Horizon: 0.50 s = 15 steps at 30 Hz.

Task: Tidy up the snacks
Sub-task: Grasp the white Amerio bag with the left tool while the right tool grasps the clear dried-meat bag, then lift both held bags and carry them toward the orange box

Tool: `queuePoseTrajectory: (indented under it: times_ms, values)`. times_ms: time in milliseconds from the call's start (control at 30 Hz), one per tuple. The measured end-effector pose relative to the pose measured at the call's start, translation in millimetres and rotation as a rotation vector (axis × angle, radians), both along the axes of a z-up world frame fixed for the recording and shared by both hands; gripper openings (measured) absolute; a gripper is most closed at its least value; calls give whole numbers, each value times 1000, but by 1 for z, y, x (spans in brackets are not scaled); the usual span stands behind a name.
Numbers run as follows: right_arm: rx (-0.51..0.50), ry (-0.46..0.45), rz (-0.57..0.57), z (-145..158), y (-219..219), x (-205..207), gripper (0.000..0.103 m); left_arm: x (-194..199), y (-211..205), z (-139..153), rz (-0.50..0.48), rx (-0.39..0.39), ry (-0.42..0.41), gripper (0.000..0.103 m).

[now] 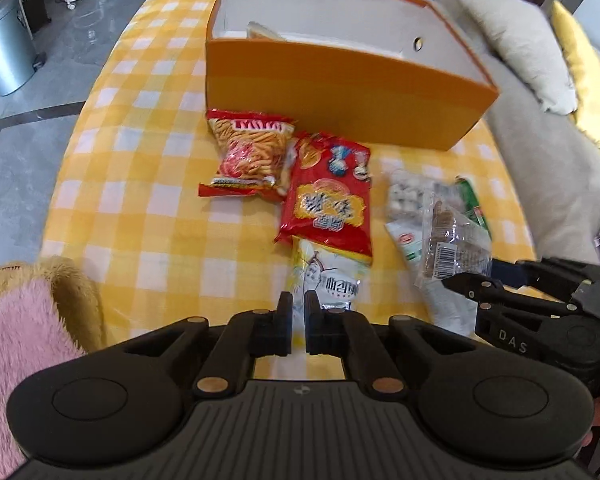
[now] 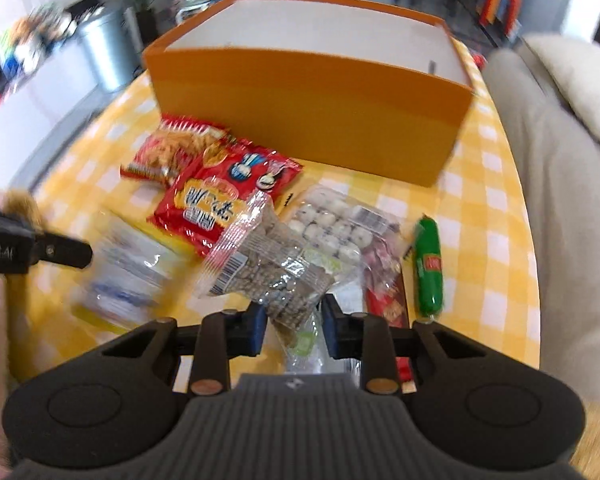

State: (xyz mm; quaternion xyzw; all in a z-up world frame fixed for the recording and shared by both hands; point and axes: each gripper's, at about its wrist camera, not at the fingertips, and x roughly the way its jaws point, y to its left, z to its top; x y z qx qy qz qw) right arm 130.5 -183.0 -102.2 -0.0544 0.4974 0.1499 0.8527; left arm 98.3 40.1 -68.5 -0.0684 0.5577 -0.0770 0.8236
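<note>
An open orange box (image 1: 340,92) (image 2: 308,120) stands at the back of the yellow checked table, with one pack inside. In front lie a red stick-snack bag (image 1: 248,154) (image 2: 168,150), a red rice-cracker bag (image 1: 328,200) (image 2: 216,200), a white and yellow pack (image 1: 328,280) (image 2: 128,268), a clear bag of white balls (image 2: 332,228) and a green sausage (image 2: 430,268). My left gripper (image 1: 299,312) is shut on the near end of the white and yellow pack. My right gripper (image 2: 294,320) (image 1: 460,280) holds a clear bag of brown snacks (image 2: 268,268) (image 1: 448,240) by its end.
A pink and yellow fluffy cloth (image 1: 24,340) lies at the table's near left. A beige sofa with cushions (image 1: 540,92) runs along the right edge. A metal bin (image 1: 4,48) stands on the floor to the left. A red packet (image 2: 388,300) lies beside the sausage.
</note>
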Motion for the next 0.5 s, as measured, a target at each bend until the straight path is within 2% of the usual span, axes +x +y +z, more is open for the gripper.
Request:
queuePoseTrajectory:
  times_ms: [100,167,233,300,367,500]
  values:
    - [64,18,-45,6,-9,-3,26,-2,-4,2,-19,16,-15,5]
    - [57,27,-54,4,-11,-3,26,-1,-5,0,-38,-8,4,7]
    - [66,39,-64,2,-13,-7,26,-2,-8,-2,-45,-1,0,22]
    - [110,66,-88,-1,-18,-9,26,-4,-14,-4,-89,32,-25,55]
    - [129,97,-129,-5,-23,-10,26,-3,-24,-7,-163,66,-45,62]
    - [127,102,-179,-6,-32,-11,26,1,-47,-15,-287,117,-70,76]
